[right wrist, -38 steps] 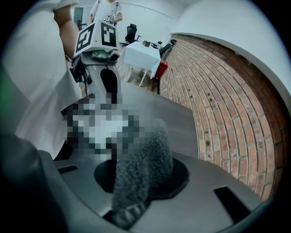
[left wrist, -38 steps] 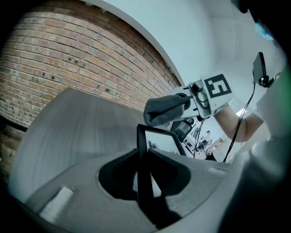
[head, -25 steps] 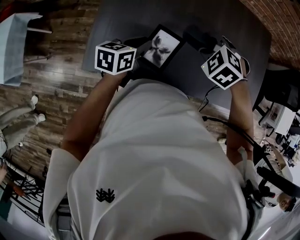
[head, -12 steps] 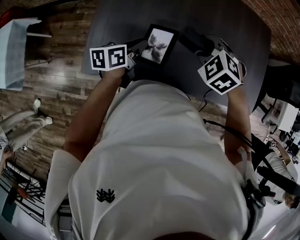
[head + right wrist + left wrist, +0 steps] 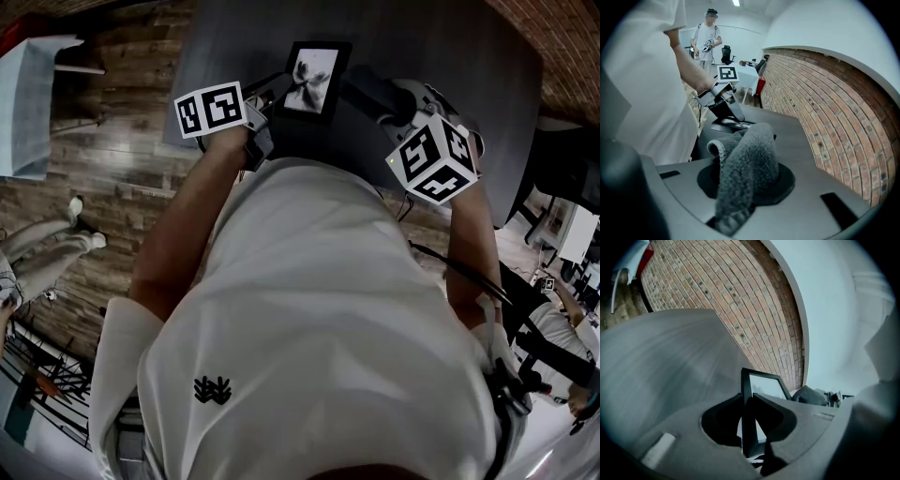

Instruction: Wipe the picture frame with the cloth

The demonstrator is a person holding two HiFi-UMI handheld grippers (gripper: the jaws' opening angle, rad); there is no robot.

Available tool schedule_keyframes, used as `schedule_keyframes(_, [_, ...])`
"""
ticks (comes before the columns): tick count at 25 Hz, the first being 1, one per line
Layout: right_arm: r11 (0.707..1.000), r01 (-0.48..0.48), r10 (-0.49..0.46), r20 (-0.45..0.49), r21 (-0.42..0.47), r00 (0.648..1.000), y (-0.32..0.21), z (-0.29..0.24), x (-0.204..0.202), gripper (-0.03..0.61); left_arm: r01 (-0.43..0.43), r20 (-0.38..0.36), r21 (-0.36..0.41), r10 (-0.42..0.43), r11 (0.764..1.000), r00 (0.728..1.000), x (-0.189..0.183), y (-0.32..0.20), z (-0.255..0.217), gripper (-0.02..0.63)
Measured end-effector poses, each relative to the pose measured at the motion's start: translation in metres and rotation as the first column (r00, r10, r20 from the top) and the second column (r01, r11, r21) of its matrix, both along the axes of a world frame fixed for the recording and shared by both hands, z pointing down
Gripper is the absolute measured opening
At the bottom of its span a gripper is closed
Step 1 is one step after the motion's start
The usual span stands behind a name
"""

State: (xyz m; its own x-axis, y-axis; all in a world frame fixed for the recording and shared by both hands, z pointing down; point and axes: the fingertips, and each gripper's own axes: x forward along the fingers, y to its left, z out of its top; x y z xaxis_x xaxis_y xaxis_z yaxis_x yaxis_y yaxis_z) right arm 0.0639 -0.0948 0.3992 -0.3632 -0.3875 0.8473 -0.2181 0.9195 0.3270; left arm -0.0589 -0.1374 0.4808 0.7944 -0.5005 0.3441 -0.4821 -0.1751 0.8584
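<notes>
Moved: the black rectangular picture frame with a grey flower print [image 5: 314,80] has turned since a second ago, so that its long sides now run almost straight away from the person. The right gripper [image 5: 740,192] has come nearer to it.
Left side: the left gripper [image 5: 748,401] is closed on the frame's near edge, with one jaw on each face (the frame stands edge-on between them).
Right side: the jaws are clamped on the dark grey fluffy cloth [image 5: 750,154], which rises out of them in a thick fold.
Frame place: over the near part of the dark grey table [image 5: 459,56]. Whether its lower edge rests on the top, I cannot tell.
Cloth and frame: in the head view the cloth's end is just beside the frame's right edge. I cannot tell if they touch.
Edges: the table's near edge lies close under both grippers, by the person's white shirt [image 5: 319,319]. The red brick wall [image 5: 829,98] runs along the table's far side.
Open room: bare table top spreads beyond the frame and to its left. The wooden plank floor [image 5: 103,141] lies past the left edge.
</notes>
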Motion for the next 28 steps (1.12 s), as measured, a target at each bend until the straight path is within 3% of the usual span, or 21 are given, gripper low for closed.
schedule_keyframes(13, [0.997, 0.076, -0.072, 0.098, -0.035, 0.993, 0.032, -0.013, -0.023, 0.091, 0.129, -0.093, -0.067, -0.135, 0.989, 0.987, -0.013, -0.013, 0.003, 0.074])
schedule_keyframes(19, [0.987, 0.133, -0.119, 0.142, -0.090, 0.983, 0.053, -0.014, -0.039, 0.091, 0.170, -0.125, -0.086, -0.180, 0.982, 0.976, -0.018, -0.018, 0.001, 0.074])
schedule_keyframes(28, [0.976, 0.202, -0.194, 0.090, -0.084, 0.977, 0.058, 0.014, -0.052, 0.092, 0.177, -0.223, -0.114, -0.199, 0.978, 0.954, -0.011, -0.018, -0.014, 0.074])
